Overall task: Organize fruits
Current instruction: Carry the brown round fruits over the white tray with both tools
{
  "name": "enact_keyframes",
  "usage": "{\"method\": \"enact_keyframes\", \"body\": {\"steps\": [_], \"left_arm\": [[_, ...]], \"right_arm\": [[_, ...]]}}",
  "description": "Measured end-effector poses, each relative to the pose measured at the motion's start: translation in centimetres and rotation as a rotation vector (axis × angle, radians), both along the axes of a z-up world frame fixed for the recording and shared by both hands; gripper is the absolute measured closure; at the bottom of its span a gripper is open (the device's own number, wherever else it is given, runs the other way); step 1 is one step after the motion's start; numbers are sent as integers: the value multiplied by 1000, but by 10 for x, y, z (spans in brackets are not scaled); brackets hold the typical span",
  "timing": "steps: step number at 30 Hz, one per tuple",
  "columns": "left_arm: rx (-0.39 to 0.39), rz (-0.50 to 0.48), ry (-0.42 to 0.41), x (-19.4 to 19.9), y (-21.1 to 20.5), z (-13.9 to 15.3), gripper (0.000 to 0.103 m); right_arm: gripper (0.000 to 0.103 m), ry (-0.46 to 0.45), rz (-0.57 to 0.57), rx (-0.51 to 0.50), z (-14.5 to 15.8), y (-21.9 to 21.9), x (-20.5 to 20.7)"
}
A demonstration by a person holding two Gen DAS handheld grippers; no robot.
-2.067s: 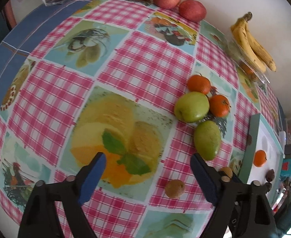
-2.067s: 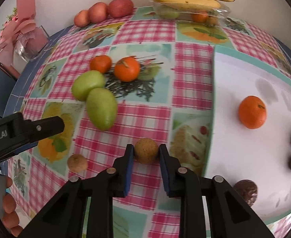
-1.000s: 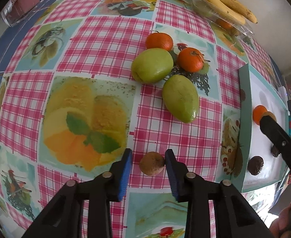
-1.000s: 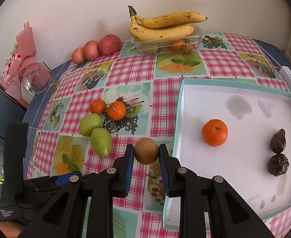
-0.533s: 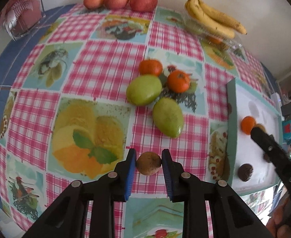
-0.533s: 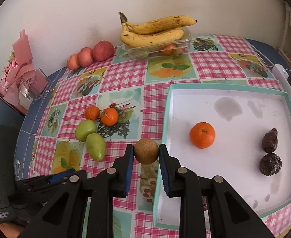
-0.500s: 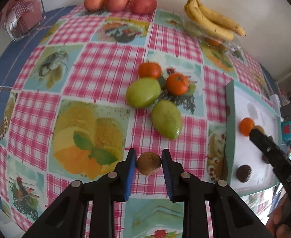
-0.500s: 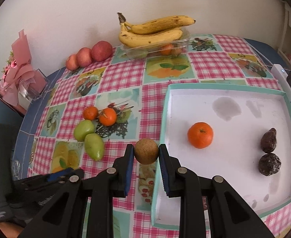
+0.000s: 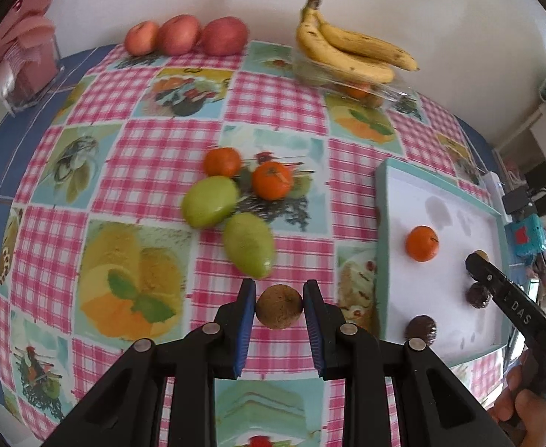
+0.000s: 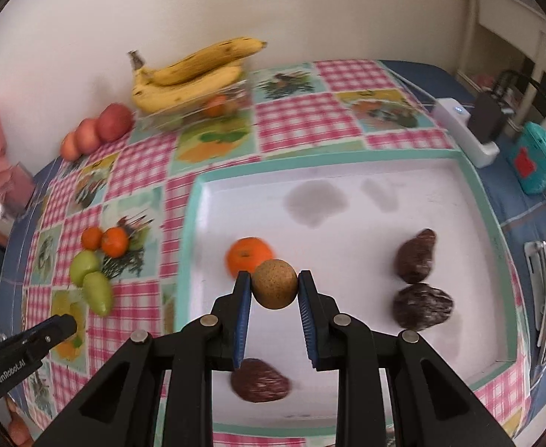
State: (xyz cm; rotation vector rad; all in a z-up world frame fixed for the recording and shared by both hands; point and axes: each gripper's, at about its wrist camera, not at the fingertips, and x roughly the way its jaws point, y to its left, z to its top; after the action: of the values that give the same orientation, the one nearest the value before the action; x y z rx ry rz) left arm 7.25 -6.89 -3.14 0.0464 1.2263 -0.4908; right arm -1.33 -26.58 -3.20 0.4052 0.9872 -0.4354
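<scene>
Left wrist view has the left gripper [image 9: 279,307] clamped on a small brown fruit [image 9: 279,311] over the checkered tablecloth [image 9: 153,156], just short of the tray's teal rim [image 9: 381,260]. Only the right wrist view shows the right gripper [image 10: 274,288] pinching its own tan round fruit [image 10: 274,284] above the white tray [image 10: 347,201], beside the orange [image 10: 248,255], bare tray floor between it and the dark fruits [image 10: 416,255].

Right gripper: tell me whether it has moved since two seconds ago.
Yes. The right gripper, shut on a small brown fruit, has gone from over the checked cloth to above the white tray, near the orange.
</scene>
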Motion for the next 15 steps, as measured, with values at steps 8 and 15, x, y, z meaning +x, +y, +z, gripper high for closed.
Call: {"method": "enact_keyframes", "body": {"steps": [8,15], "left_arm": [[-49,-74,-74,-8,-40,17,75],[-112,-142,-115,-15,-79,21,75]], "right_arm": [[77,-12,-57,-32,7,-26,-9],[77,-27,-92,-48,15,-42,-6]]}}
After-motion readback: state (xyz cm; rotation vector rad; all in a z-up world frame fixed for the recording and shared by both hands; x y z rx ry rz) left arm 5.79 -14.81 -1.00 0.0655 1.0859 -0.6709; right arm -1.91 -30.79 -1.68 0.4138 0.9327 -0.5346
